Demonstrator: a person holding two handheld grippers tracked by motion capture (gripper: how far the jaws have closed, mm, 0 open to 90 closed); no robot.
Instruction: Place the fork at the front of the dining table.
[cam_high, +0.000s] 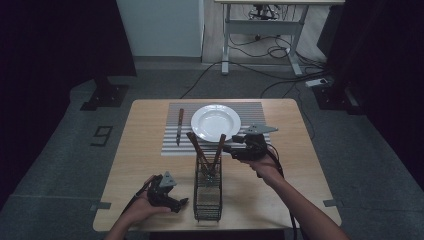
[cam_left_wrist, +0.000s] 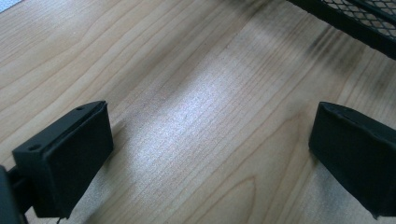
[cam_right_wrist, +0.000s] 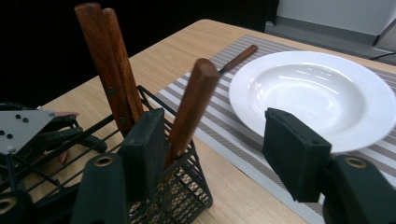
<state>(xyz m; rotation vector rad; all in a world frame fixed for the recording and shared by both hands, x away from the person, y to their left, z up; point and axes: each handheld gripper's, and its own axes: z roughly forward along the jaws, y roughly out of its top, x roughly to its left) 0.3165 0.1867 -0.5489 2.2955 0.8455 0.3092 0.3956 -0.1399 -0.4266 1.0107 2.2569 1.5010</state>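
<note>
A black mesh caddy (cam_high: 207, 195) stands at the table's near middle and holds three wooden-handled utensils. Two handles (cam_right_wrist: 109, 65) lean left and one handle (cam_right_wrist: 191, 107) leans right. My right gripper (cam_high: 229, 148) is open at that right-leaning handle (cam_high: 219, 145). In the right gripper view the handle stands between the jaws, close against the left one, and the right gripper (cam_right_wrist: 215, 140) has not closed on it. My left gripper (cam_high: 181, 204) rests low on the table left of the caddy. That left gripper (cam_left_wrist: 210, 135) is open over bare wood, with the caddy's base (cam_left_wrist: 355, 18) beyond it.
A white plate (cam_high: 216, 122) lies on a striped placemat (cam_high: 250, 112) beyond the caddy. A wooden-handled knife (cam_high: 180, 125) lies on the mat to the plate's left. The wooden table (cam_high: 145, 150) has bare room on both sides of the caddy.
</note>
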